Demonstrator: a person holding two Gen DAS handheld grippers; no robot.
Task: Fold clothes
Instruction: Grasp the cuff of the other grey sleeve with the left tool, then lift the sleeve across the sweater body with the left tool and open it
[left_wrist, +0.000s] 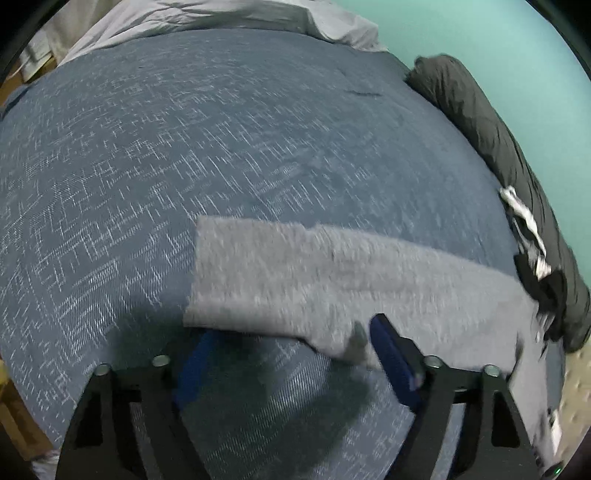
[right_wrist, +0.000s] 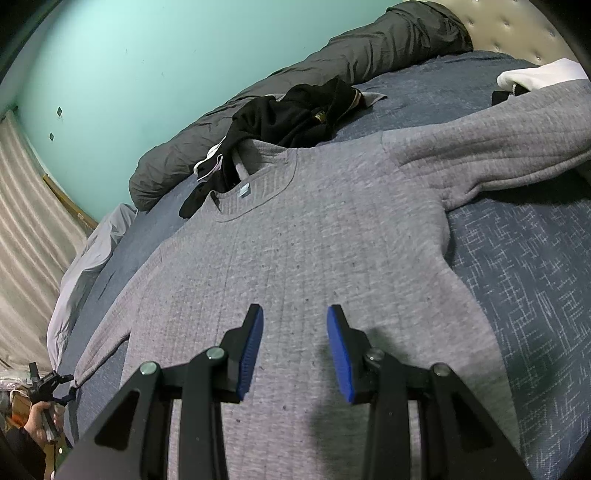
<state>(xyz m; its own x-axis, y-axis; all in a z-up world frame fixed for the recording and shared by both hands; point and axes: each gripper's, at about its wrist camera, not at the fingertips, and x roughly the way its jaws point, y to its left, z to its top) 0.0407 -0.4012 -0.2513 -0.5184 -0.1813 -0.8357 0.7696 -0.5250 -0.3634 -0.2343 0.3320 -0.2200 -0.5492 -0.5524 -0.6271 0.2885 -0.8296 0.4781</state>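
The grey sweater (right_wrist: 314, 240) is lying spread flat, front down, on the bed's blue patterned cover (right_wrist: 524, 277), its collar pointing toward the far teal wall (right_wrist: 147, 74). One sleeve (left_wrist: 295, 273) is stretching out to the left across the cover; the other sleeve (right_wrist: 498, 147) is reaching to the far right.

Your right hand-held gripper (right_wrist: 295, 332) is hovering over the sweater's lower body with its blue pads (right_wrist: 338, 339) spread apart and nothing between them. Your left hand-held gripper (left_wrist: 295, 354) is sitting at the cuff of the left sleeve, its jaws spread wide, with the near edge of the cuff lying between the pads; the blur hides whether they are touching it.

A black garment (right_wrist: 288, 118) is lying bunched just beyond the collar, touching it. Behind it a dark rolled duvet (right_wrist: 332, 74) is running along the wall.
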